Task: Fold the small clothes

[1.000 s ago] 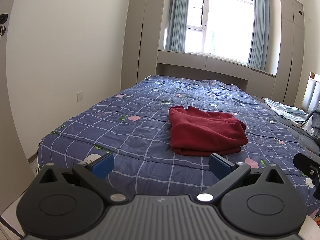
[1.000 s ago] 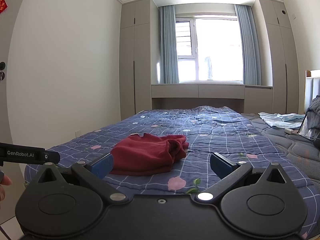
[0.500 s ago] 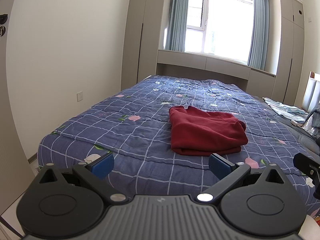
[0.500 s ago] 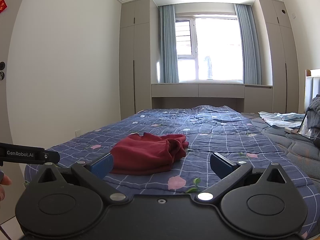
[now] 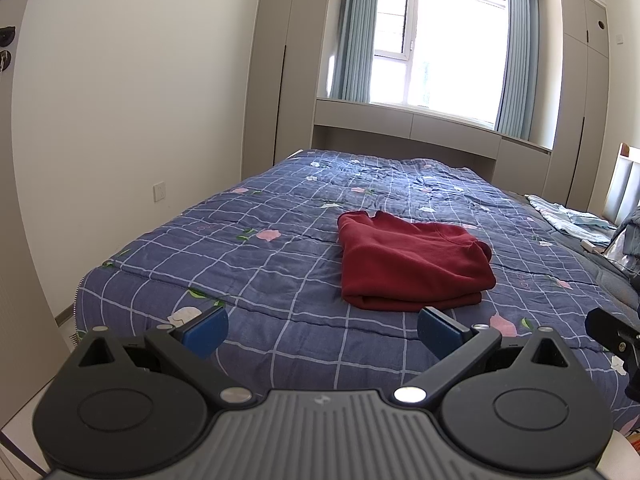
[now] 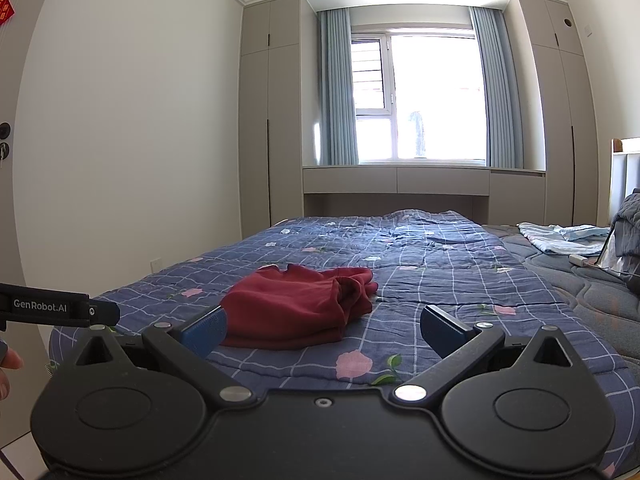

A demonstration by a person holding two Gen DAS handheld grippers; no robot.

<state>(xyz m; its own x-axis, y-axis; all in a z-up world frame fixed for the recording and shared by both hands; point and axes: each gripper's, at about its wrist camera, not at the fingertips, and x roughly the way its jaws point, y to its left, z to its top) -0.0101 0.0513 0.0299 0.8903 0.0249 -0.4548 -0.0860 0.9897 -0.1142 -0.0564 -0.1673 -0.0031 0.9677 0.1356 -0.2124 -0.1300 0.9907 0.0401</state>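
A dark red garment (image 5: 412,262) lies folded into a rough rectangle on the blue checked quilt (image 5: 256,264). My left gripper (image 5: 322,330) hovers over the foot of the bed, short of the garment, open and holding nothing. In the right wrist view the same red garment (image 6: 298,306) sits ahead and to the left. My right gripper (image 6: 322,332) is also open and holds nothing, with its left blue pad overlapping the garment's near edge in the picture. Neither gripper touches the cloth.
Light blue clothes (image 6: 560,238) and a grey heap (image 6: 628,236) lie on the dark mattress at the right. A wall (image 5: 132,120) runs close along the bed's left side. Wardrobes and a window bench (image 6: 420,182) stand beyond the bed. A person's fingertip (image 6: 8,360) shows at the left edge.
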